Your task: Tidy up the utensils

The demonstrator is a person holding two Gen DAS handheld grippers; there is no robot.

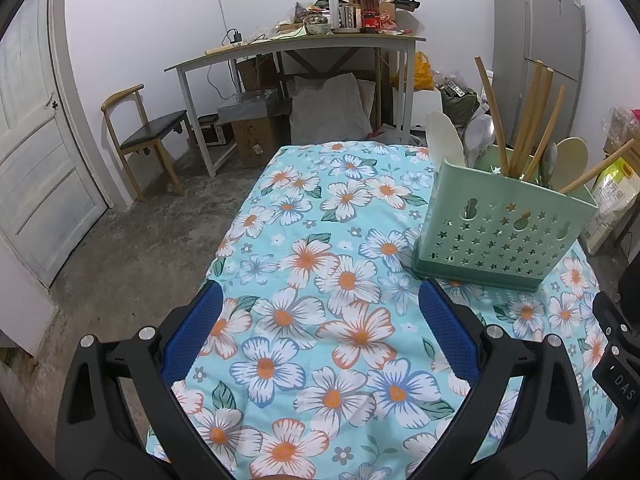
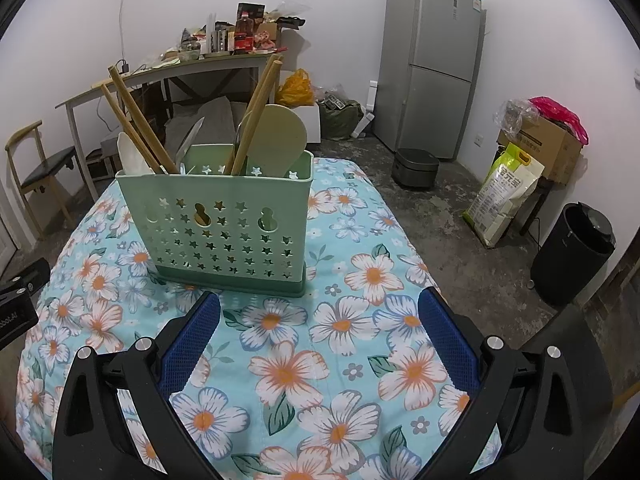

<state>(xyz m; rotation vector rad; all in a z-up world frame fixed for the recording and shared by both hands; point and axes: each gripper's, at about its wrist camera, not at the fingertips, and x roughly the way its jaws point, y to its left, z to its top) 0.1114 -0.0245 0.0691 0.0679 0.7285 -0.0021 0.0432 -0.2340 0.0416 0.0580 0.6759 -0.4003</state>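
The green utensil caddy [image 2: 224, 220] stands upright on the floral tablecloth [image 2: 340, 360], dead ahead of the right gripper [image 2: 318, 336] and just beyond its fingertips. From the left gripper [image 1: 320, 324] it lies forward and off to the right. Both pairs of jaws are spread wide and hold nothing. Chopsticks [image 2: 136, 120] and a rice paddle [image 2: 276, 136] rise steeply from the caddy (long axes near vertical), so the right gripper looks better placed for any next reach.

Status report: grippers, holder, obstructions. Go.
Left gripper open, empty. Right gripper open, empty. Holder upright on tablecloth, chopsticks and spoons inside. Nothing loose on cloth, path unobstructed.
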